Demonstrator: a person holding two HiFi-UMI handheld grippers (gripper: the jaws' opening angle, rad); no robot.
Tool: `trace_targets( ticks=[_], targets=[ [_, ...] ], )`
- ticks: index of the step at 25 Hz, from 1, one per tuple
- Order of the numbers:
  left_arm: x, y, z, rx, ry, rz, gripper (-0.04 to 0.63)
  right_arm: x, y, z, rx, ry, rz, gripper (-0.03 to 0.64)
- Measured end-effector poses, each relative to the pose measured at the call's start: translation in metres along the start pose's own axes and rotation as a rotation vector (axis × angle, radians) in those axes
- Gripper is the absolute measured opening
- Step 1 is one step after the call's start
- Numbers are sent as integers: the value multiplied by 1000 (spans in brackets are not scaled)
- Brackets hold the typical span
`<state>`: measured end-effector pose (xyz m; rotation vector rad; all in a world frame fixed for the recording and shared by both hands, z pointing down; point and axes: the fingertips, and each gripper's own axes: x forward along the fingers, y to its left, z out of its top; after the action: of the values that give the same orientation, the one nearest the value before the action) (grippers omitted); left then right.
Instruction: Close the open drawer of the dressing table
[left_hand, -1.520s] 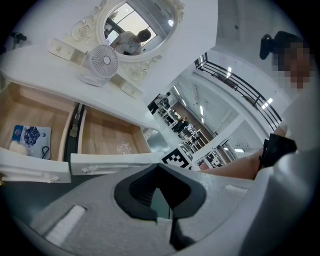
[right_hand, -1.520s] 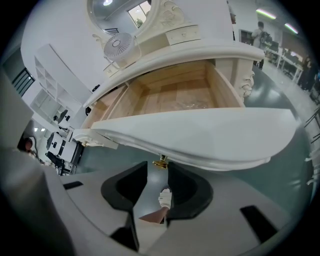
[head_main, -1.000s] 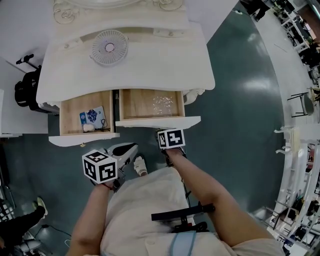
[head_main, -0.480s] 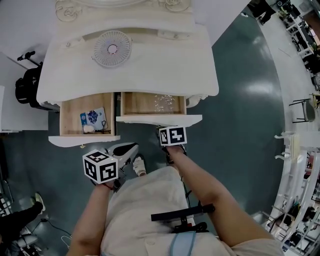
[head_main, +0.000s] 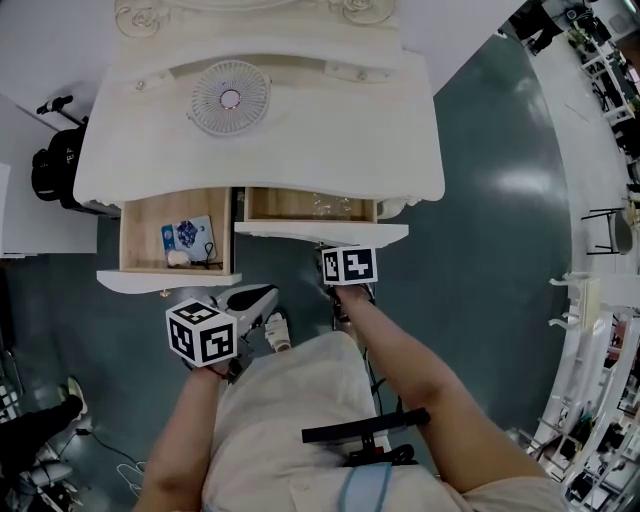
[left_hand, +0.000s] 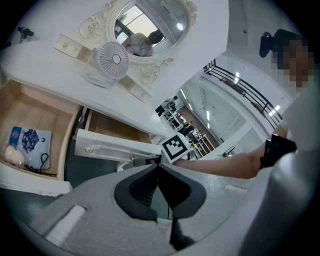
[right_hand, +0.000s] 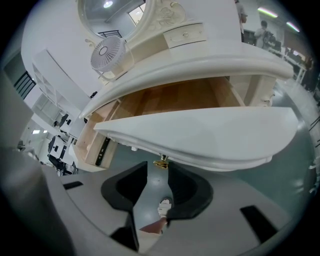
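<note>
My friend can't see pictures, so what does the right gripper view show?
The right gripper, jaws open, sits right at the small gold knob of a white drawer that is pulled partly out from under a white dressing table. A little round fan and a mirror are on top.

This looks like a big open work hall with a bedroom corner staged in it, rather than a home. A cream dressing table (head_main: 300, 150) with a carved oval mirror (left_hand: 150, 25) and a small fan (head_main: 231, 98) stands against a plain white wall (head_main: 50, 50) on a glossy teal floor (head_main: 480, 250). Beyond it are rows of cluttered workstations (head_main: 605, 75), a railed upper gallery (left_hand: 240, 92), ceiling strip lights (right_hand: 267, 11) and people (right_hand: 261, 31) standing about.
</note>
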<state>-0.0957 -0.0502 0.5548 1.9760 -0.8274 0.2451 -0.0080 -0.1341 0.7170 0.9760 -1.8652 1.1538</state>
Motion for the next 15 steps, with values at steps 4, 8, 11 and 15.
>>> trace_targets(
  ticks=[4, 8, 11, 15],
  targets=[
    [1, 4, 3, -6, 0, 4, 9, 3, -3, 12, 5, -11, 0, 137],
    [2, 9, 4, -14, 3, 11, 9, 5, -4, 22, 2, -20, -4, 137],
    [4, 12, 7, -19, 5, 15, 9, 7, -6, 29, -10, -20, -1, 133],
    [8, 15, 12, -23, 2, 20, 9, 9, -10, 38, -20, -23, 1, 124]
  ],
)
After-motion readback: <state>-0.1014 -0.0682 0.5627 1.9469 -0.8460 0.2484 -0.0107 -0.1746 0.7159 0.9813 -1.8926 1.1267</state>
